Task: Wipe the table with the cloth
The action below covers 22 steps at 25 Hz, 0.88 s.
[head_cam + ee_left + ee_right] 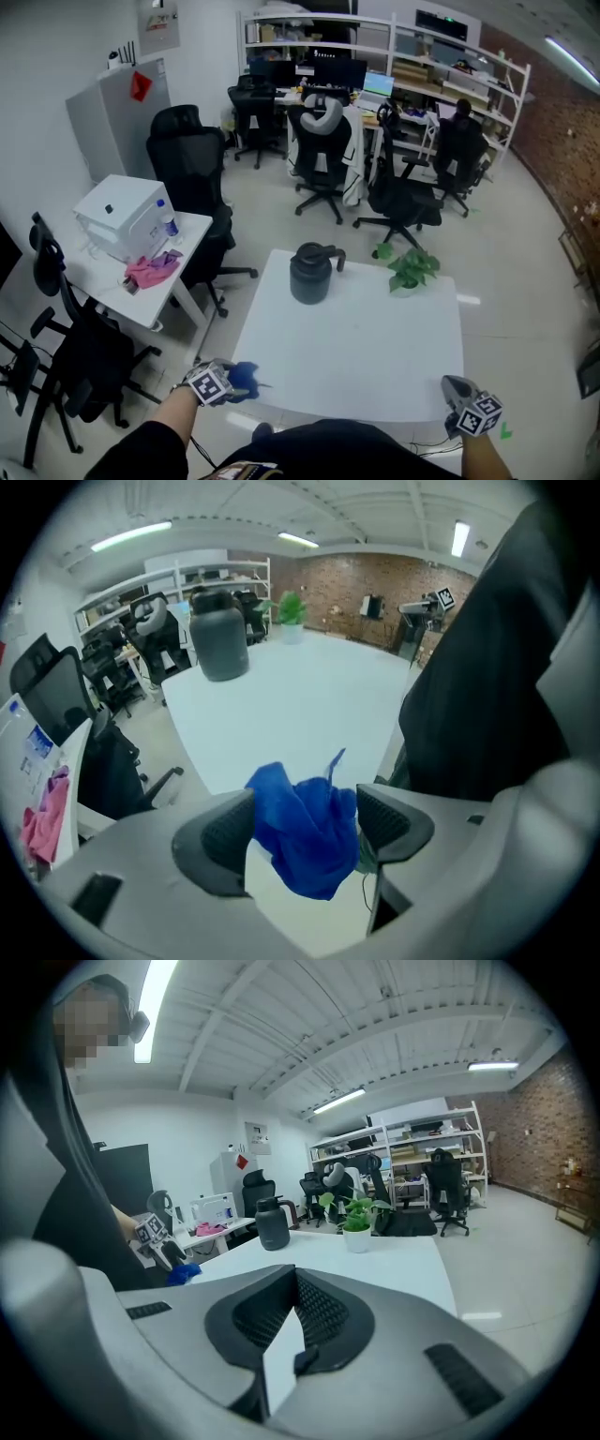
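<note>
cloth (pixel 300 855): one, blue, clamped in left hand-held gripper (pixel 305 806); right hand-held gripper (pixel 295 1288) clenched empty; one jug (pixel 310 272), one plant (pixel 410 270).

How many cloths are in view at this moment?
2. A blue cloth is gripped in the left tool at the white table's near left corner; a pink cloth lies on the side desk. Others may be hidden.

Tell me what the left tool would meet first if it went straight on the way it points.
Probably the white tabletop: the left tool, gripping the crumpled blue cloth, seems tilted slightly down at it. The dark grey jug stands left of that line, though depth is unclear.
</note>
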Available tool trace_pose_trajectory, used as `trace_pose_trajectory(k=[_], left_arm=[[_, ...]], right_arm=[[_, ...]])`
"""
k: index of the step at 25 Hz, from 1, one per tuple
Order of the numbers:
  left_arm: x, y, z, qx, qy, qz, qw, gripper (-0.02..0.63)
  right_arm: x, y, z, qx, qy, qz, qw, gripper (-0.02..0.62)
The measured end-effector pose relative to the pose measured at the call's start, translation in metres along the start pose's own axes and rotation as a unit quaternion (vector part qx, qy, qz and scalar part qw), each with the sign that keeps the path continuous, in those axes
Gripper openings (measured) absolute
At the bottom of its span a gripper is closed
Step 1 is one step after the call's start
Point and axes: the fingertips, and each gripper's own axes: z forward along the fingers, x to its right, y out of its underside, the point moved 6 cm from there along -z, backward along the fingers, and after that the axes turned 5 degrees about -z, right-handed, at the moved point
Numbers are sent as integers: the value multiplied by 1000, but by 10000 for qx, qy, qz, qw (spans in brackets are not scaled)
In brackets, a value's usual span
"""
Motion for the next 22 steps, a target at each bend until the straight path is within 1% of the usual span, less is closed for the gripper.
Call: trace_pose_trajectory(k=[3, 6, 7, 9, 11, 12, 14, 16, 19, 22], left_arm=[[1, 8, 18, -550, 56, 198, 9983, 348], [-1, 20, 36, -1139, 23, 432, 9926, 348], [-3, 22, 40, -1259, -14, 503, 9908, 347], [-6, 22, 44, -1344, -23, 572, 9893, 347], [-8, 22, 46, -1280, 59, 516, 9904, 338], [-10, 22, 47, -1219, 54, 449, 9915, 313], [-16, 18, 47, -1117, -44, 297, 9933, 203], [-18, 14, 46, -1081, -119, 259, 9937, 154], [-23, -4, 39, -848, -186, 231, 9960, 140], [-29, -49, 28, -224, -103, 44, 9997, 138]], right_arm=[[-2, 1, -1, -23, 21, 8, 10000, 14], [-3, 2, 1, -42, 24, 12, 10000, 14], [-3, 2, 1, -48, 25, 16, 10000, 14], [-2, 3, 0, -60, 37, 23, 10000, 14], [-2, 3, -2, -57, 62, 43, 10000, 14], [-2, 4, -3, -53, 78, 57, 9999, 14], [-1, 5, -4, -51, 99, 83, 9999, 14], [0, 6, -3, -64, 98, 88, 9999, 14], [1, 7, 1, -73, 75, 60, 9999, 14], [6, 5, 5, -52, 87, 52, 9999, 14]])
